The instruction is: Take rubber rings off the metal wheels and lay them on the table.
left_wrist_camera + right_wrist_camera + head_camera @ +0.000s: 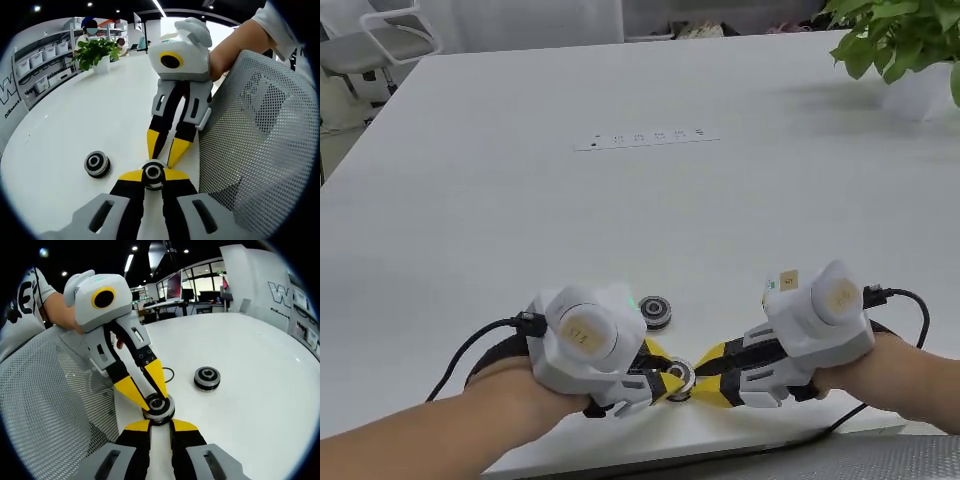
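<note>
Two hand-held grippers meet on a metal wheel (678, 377) at the near edge of a white table (520, 200), each steered by a bare-armed person's hand. The left gripper (660, 380) has its yellow-tipped jaws clamped on the wheel, one on either side of it. The right gripper (703, 364) comes at the same wheel from the opposite side. Its jaws are drawn close together and their tips touch the wheel's rim, but whether they pinch anything there cannot be told. A second metal wheel (656, 311) lies flat on the table just beyond the held wheel, apart from both grippers, with a black rubber ring (206, 385) around its rim. Black cables (470, 350) trail from the backs of the grippers, on the person's side of the held wheel. A grey mesh chair back (260, 150) stands on that same side, close beside the table edge. Well beyond the held wheel, a pale strip (647, 138) with small dark marks sits in the tabletop, and farther off to the right stands a potted plant (895, 40)
</note>
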`<act>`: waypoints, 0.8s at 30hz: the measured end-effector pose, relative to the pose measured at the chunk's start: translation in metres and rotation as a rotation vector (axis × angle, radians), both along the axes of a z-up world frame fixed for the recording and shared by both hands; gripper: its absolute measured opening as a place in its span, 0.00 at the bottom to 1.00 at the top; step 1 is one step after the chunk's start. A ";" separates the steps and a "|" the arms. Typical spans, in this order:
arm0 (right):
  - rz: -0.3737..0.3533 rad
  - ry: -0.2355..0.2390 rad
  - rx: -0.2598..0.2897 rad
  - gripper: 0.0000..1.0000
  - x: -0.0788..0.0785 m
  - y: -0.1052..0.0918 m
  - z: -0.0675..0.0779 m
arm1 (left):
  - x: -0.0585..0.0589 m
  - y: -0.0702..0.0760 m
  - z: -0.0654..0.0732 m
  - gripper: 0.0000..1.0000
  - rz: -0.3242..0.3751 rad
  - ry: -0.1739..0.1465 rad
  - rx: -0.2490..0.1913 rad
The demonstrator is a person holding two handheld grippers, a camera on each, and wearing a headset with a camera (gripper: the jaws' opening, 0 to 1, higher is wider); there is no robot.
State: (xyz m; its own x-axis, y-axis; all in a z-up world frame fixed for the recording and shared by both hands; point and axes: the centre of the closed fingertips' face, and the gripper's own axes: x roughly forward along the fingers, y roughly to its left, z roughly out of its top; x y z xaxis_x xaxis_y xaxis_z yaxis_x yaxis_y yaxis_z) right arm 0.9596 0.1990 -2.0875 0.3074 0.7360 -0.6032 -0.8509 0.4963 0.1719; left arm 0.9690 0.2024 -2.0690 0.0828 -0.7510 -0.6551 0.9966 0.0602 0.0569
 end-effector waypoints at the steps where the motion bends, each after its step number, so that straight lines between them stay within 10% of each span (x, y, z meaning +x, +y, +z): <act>1: 0.000 -0.001 0.001 0.11 0.000 0.000 0.000 | 0.000 0.000 0.000 0.08 0.000 0.000 0.000; 6: 0.053 -0.066 -0.087 0.09 -0.002 0.000 -0.001 | 0.000 0.000 0.000 0.08 0.002 -0.001 0.000; 24: -0.127 0.113 0.086 0.00 0.005 -0.004 -0.002 | 0.003 0.000 0.000 0.08 0.012 -0.004 0.002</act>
State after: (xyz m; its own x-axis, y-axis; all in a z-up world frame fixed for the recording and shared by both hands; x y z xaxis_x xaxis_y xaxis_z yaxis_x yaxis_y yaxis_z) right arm 0.9644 0.1952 -2.0896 0.3349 0.7458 -0.5759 -0.7555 0.5778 0.3089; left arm 0.9719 0.2028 -2.0686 0.0948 -0.7488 -0.6559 0.9955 0.0726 0.0611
